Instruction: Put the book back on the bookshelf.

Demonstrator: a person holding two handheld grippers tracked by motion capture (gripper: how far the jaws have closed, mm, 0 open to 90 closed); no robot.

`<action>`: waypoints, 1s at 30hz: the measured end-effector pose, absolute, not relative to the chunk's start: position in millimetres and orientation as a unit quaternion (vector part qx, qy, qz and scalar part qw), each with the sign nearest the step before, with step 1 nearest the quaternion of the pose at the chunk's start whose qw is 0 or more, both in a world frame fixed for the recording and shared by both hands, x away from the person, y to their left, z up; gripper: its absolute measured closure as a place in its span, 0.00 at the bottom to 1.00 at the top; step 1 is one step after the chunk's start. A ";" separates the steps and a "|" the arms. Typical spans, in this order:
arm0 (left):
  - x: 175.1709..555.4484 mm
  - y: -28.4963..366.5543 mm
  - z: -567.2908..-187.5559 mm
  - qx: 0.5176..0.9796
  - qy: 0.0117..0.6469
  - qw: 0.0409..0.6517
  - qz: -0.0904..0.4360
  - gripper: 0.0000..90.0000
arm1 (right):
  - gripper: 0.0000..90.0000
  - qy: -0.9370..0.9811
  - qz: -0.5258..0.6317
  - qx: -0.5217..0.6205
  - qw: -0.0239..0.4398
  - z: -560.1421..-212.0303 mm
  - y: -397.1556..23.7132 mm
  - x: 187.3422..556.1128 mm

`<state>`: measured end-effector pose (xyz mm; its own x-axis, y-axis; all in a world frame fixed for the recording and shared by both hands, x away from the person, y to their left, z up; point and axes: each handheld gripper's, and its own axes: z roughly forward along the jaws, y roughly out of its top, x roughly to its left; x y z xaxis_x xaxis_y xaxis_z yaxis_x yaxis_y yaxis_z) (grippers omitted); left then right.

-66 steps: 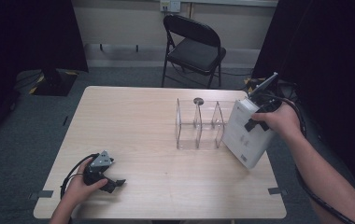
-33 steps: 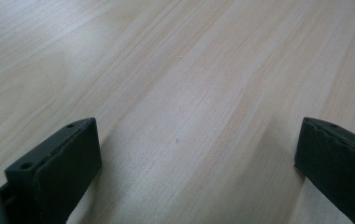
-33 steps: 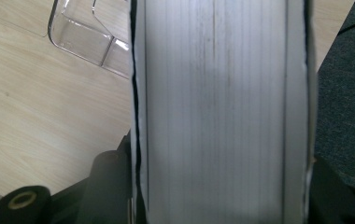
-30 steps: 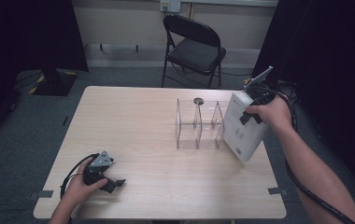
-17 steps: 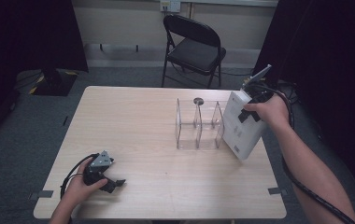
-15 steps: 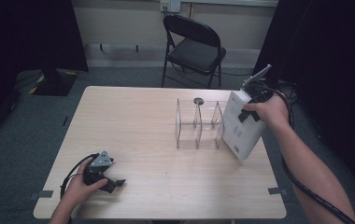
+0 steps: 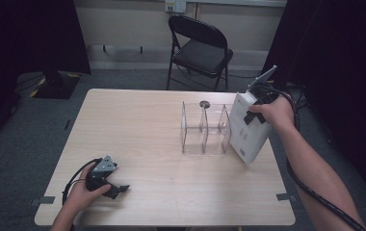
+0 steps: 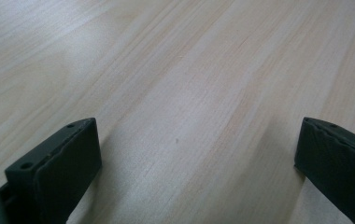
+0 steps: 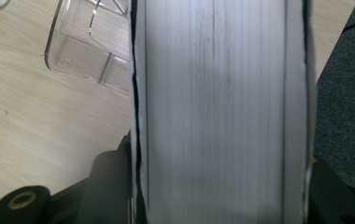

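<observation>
A thick white book (image 7: 248, 130) stands tilted on its lower corner at the right side of the table, just right of a clear acrylic divider rack (image 7: 205, 129). My right gripper (image 7: 254, 113) is shut on the book near its top; in the right gripper view the page edges (image 9: 217, 112) run between both jaws, with the rack (image 9: 87, 51) at upper left. My left gripper (image 7: 116, 188) rests on the table near the front left corner. Its jaws are wide apart, and bare wood (image 8: 189, 116) lies between them.
The wooden table (image 7: 137, 125) is bare across its left and middle. A black folding chair (image 7: 200, 48) stands behind the far edge. A small round dark disc (image 7: 204, 104) lies just behind the rack. The table's right edge is close beside the book.
The right gripper has carried the book up and a little leftward, from leaning low at the table's right edge to standing steeper beside the rack. The left gripper has stayed put.
</observation>
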<state>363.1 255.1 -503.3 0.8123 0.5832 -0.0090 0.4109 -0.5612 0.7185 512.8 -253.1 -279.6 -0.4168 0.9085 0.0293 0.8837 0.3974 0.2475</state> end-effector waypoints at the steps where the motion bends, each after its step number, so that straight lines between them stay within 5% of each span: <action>1: 363.1 255.1 -503.3 0.876 0.284 0.373 0.115 0.00 | 0.58 0.832 0.117 0.540 0.055 -280.5 -253.3 513.8; 30: 363.1 255.1 -503.3 0.876 0.284 0.373 0.115 0.00 | 0.58 0.822 0.116 0.554 0.060 -288.7 -249.3 524.7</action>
<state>363.1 255.1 -503.3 0.8123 0.5831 -0.0101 0.4116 -0.5609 0.7183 524.7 -249.3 -288.7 -0.3797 0.9246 0.0299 0.8967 0.3599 0.2576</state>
